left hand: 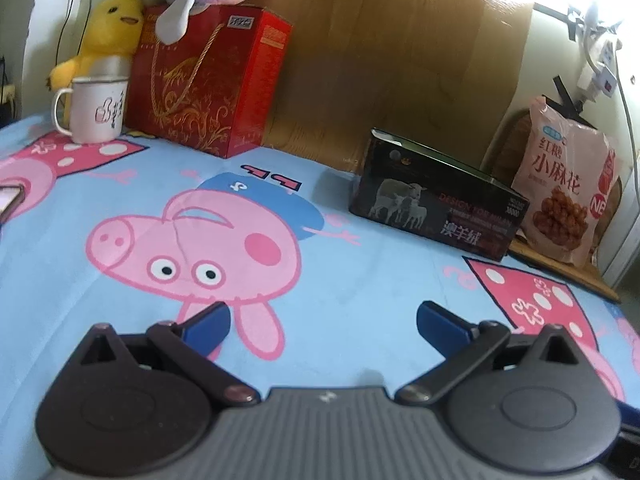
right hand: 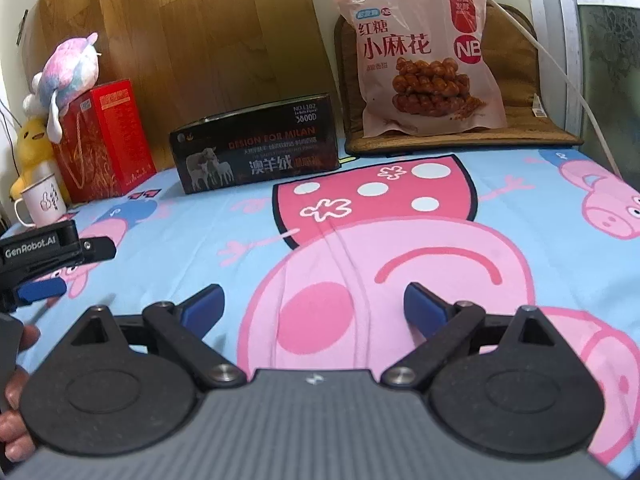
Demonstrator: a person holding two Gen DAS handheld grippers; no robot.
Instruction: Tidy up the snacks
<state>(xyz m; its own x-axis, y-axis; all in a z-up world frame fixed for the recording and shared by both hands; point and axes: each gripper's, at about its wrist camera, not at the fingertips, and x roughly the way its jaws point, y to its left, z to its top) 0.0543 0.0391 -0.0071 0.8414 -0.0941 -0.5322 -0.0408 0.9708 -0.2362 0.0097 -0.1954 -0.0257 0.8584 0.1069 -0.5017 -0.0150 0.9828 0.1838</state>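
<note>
Fingers of the right gripper [right hand: 314, 308] and left gripper [left hand: 323, 322] are spread wide and empty above the sheet [right hand: 200, 224]; the snack bag [right hand: 424, 56] stands upright at one o'clock from the right gripper, likely nearer it.

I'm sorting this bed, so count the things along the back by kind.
Snack bag: 1
Boxes, red gift box and black box: 2
Plush toys, yellow duck and pastel plush: 2
Mug: 1
Total: 6
</note>
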